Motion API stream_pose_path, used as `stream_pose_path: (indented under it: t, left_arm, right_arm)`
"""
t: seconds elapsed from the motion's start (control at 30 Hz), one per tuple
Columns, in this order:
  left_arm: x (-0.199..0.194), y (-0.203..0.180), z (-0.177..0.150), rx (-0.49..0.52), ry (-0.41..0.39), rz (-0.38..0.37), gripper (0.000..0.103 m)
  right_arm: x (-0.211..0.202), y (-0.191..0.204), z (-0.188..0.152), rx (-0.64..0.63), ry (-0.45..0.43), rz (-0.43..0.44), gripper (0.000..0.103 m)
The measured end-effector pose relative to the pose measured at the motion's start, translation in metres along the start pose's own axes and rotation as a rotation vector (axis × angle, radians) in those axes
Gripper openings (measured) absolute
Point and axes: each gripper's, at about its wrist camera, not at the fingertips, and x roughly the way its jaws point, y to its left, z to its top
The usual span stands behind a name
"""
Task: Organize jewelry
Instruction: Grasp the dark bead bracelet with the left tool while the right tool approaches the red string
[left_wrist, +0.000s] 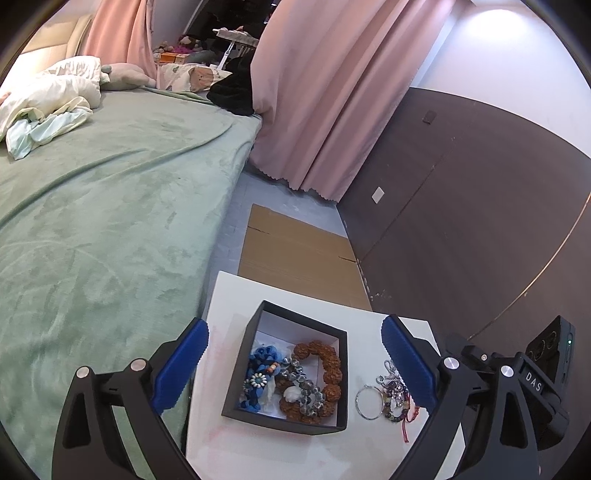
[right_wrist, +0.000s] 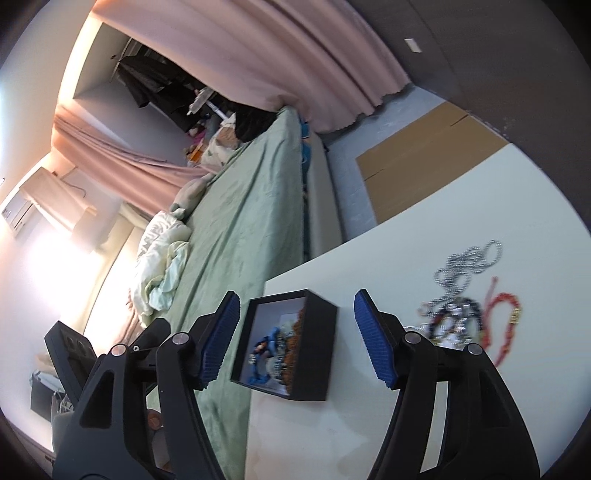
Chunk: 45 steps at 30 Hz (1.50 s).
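Both tools open above a white table with a black jewelry box.

The left tool (left_wrist: 291, 363) hangs with its blue pads spread wide and empty over the black box (left_wrist: 255, 363), which sits near the table's (left_wrist: 229, 295) bed-side edge and holds a brown bead bracelet (left_wrist: 325, 360), a blue piece (left_wrist: 260, 360) and a clear bead strand (left_wrist: 306, 387). Just beside the box, toward the opposite edge, lie a silver ring (left_wrist: 368, 401) and tangled chains (left_wrist: 393, 387). The right tool (right_wrist: 295, 343) is likewise spread and empty, framing the box (right_wrist: 317, 343); the loose chains (right_wrist: 469, 262) and a red cord (right_wrist: 506, 321) look blurred.
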Motion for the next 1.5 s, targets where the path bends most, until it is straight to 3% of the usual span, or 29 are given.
stream_pose_path:
  t: [0.5,0.8,1.17,1.37,1.5]
  left_arm:
    - [0.023,-0.052,-0.023,0.107,0.045,-0.046,0.089]
    - [0.049,-0.095,-0.052,0.212,0.124,-0.107,0.073]
    - [0.093,-0.128,-0.097,0.276,0.254,-0.139,0.041]
    - [0.115,-0.135,-0.112,0.297,0.291,-0.131,0.034]
    - [0.132,-0.136,-0.121,0.301,0.315,-0.111,0.030]
  right_arm:
    - [-0.025,-0.057,0.003,0.107,0.090,-0.195,0.066]
    - [-0.036,-0.077,0.003,0.144,0.123,-0.224,0.066]
    - [-0.044,-0.089,0.005,0.145,0.149,-0.256,0.066]
    - [-0.046,-0.101,0.007,0.167,0.158,-0.296,0.066]
    - [-0.048,-0.110,0.007,0.203,0.166,-0.277,0.066]
